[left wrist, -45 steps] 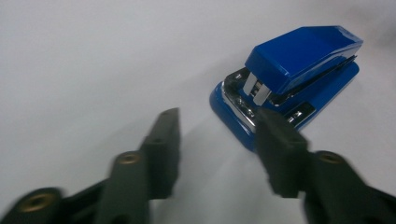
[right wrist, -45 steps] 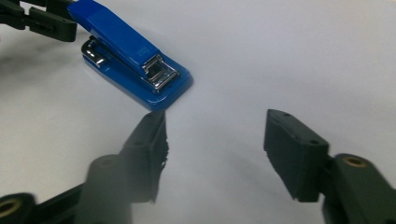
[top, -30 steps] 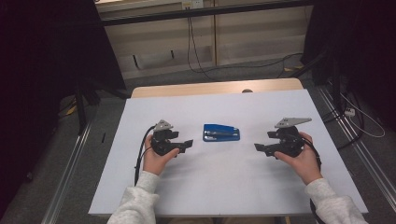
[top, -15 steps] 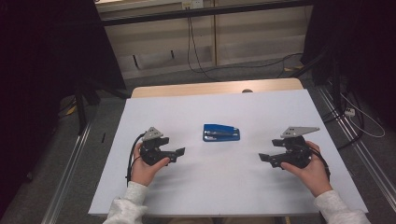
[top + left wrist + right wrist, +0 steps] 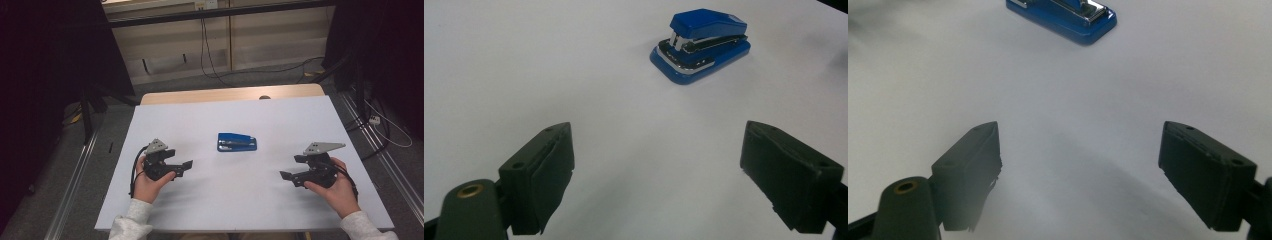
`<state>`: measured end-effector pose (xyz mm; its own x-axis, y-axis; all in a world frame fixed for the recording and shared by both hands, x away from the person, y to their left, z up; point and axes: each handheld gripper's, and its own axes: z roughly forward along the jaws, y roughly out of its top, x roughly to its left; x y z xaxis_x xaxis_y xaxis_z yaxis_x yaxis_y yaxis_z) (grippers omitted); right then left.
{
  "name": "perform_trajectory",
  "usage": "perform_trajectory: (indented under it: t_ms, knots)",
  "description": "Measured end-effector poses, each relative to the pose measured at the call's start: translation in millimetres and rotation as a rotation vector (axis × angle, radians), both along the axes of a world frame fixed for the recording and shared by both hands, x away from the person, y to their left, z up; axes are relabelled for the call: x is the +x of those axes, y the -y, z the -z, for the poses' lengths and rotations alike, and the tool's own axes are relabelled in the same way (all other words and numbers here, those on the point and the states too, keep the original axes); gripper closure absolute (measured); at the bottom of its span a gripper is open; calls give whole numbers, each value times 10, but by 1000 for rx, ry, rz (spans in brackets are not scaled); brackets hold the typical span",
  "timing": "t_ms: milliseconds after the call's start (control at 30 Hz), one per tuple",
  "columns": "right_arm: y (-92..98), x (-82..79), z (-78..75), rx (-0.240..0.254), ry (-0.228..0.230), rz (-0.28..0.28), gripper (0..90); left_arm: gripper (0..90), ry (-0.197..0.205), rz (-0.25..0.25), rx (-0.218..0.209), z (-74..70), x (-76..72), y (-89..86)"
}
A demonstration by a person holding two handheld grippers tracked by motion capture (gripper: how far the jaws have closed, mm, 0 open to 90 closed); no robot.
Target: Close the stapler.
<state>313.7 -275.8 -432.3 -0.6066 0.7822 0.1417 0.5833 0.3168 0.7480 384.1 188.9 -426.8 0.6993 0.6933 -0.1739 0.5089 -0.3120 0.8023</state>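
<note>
A blue stapler (image 5: 237, 142) lies flat near the middle of the white table (image 5: 240, 200). It also appears at the upper right of the left gripper view, as the stapler (image 5: 700, 45), and at the top of the right gripper view, as the stapler (image 5: 1068, 15). My left gripper (image 5: 186, 165) is held low over the table to the stapler's left, jaws wide apart and empty. My right gripper (image 5: 286, 176) hovers to the stapler's right, nearer the front edge, also open and empty. Both point inward toward the stapler.
Behind the white sheet runs a wooden table edge (image 5: 230, 95). Cables (image 5: 210, 60) trail across the floor beyond it, and metal rails (image 5: 75, 175) flank both sides of the table. Dark curtains stand at the left and right.
Both hands have drawn back toward the table's front edge and slightly outward, away from the stapler. The stapler has stayed put.
</note>
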Motion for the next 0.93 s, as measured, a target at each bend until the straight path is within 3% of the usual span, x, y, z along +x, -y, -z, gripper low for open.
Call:
perform_trajectory:
  t_ms: [267, 467, 700, 933]
  knots:
    - [-3, -95, -8, -5, -1, -14, 162, 138, -2, 3, 14, 5, -94, -87]
    - [-18, -140, -6, -15, -6, -33, 157, 132, 2, -15, 2, -9, -163, -229]
    - [-24, -142, -12, -22, -3, -39, 156, 120, 11, -46, -1, -6, -269, -436]
    - [-35, -133, -11, -24, -2, -43, 155, 111, 9, -51, 2, 15, -298, -487]
